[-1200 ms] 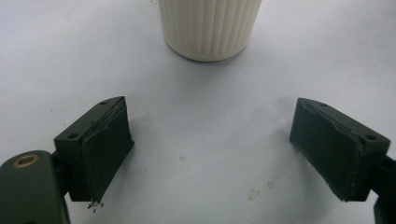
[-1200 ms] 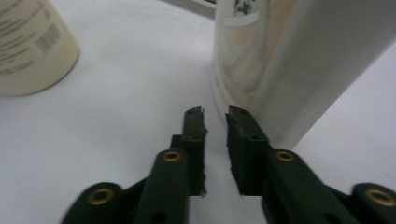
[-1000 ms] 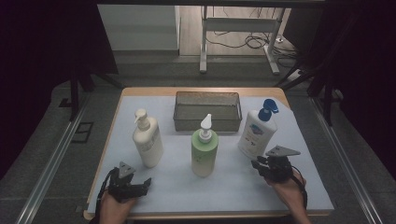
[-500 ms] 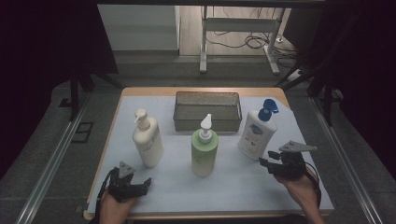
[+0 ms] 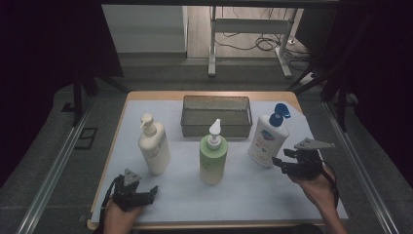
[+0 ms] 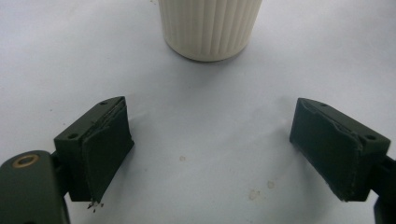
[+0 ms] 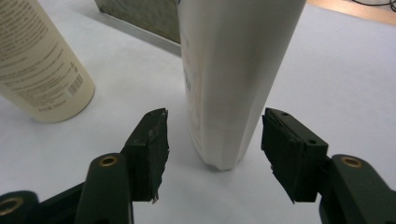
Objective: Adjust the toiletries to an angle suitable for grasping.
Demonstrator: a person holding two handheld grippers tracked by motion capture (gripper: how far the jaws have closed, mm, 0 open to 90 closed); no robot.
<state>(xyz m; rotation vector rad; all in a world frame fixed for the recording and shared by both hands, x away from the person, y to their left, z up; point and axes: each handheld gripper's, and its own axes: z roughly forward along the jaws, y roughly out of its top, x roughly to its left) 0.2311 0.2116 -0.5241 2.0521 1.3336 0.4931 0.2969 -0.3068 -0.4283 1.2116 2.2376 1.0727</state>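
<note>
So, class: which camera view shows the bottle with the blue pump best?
The high view: the whole bottle with the blue pump stands upright beside the basket. The right gripper view shows its lower body close up between the open right claw. The left gripper view faces the cream bottle.

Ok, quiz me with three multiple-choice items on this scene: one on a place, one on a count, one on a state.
1. Where is the right claw?
A. inside the mesh basket
B. beside the blue-pump bottle
C. over the green bottle

2. How many pump bottles stand on the table?
A. two
B. three
C. four

3. How do the left claw's jaws stand?
A. apart and empty
B. shut on the cream bottle
C. shut on nothing

Answers:
1. B: in the right gripper view its jaws flank the blue-pump bottle near its base.
2. B: cream bottle, green bottle and blue-pump bottle.
3. A: the left claw has bare mat between its jaws.
</note>
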